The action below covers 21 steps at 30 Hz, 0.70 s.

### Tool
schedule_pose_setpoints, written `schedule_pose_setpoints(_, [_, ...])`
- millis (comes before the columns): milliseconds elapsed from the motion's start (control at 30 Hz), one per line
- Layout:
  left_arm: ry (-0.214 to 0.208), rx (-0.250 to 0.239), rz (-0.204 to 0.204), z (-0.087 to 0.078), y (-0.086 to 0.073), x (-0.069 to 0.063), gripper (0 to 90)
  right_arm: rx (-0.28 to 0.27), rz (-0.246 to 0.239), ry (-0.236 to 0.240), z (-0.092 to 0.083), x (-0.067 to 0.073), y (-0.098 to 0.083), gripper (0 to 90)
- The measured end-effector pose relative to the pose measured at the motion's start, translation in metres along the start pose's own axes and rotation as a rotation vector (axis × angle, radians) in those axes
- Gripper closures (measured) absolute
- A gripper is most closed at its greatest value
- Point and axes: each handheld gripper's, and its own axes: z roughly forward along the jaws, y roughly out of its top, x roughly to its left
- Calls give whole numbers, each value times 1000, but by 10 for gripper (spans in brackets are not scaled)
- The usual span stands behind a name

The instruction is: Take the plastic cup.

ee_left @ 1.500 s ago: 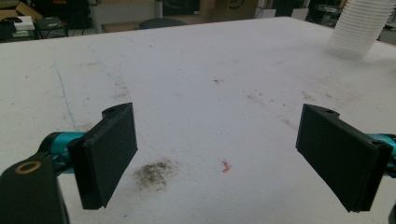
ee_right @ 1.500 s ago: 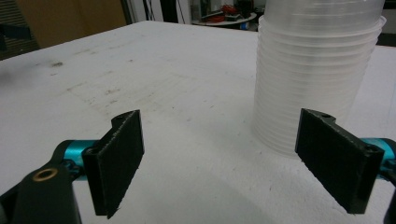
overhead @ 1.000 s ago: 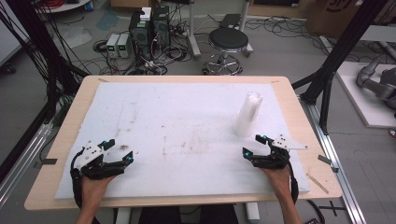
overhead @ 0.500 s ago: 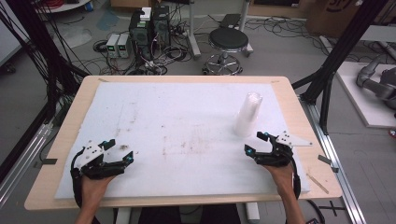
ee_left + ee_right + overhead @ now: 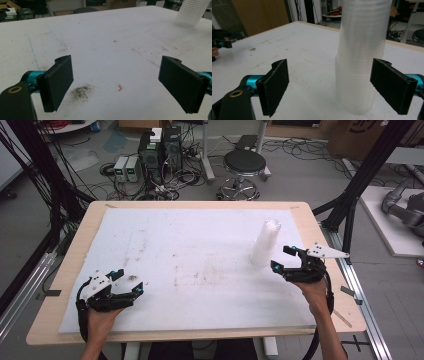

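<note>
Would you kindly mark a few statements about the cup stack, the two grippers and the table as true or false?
1. The stack of clear cups stands upright. True.
2. The right gripper is shut on the stack. False: its jaws are open and apart from it.
3. The left gripper is open, with nothing between its jaws. True.
4. The stack stands beside the left gripper. False: it stands near the right one.
5. A white mat covers the table. True.

The high view looks down over the table (image 5: 65, 285); both gripper views skim it low, sharing the cup stack (image 5: 265, 242).
</note>
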Motion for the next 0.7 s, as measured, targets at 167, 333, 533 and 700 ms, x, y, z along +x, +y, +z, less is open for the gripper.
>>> schedule_pose_setpoints(167, [1,-1,2,0,0,-1,125,22,-12,19,-3,-15,22,150])
schedule_pose_setpoints(333, [-2,1,2,0,0,-1,125,46,-27,31,-3,-24,33,150])
schedule_pose_setpoints(533, [-3,3,3,0,0,0,125,78,-43,71,-2,-37,50,150])
schedule_pose_setpoints(700, [-3,6,2,1,0,-1,125,94,-44,92,3,-46,57,149])
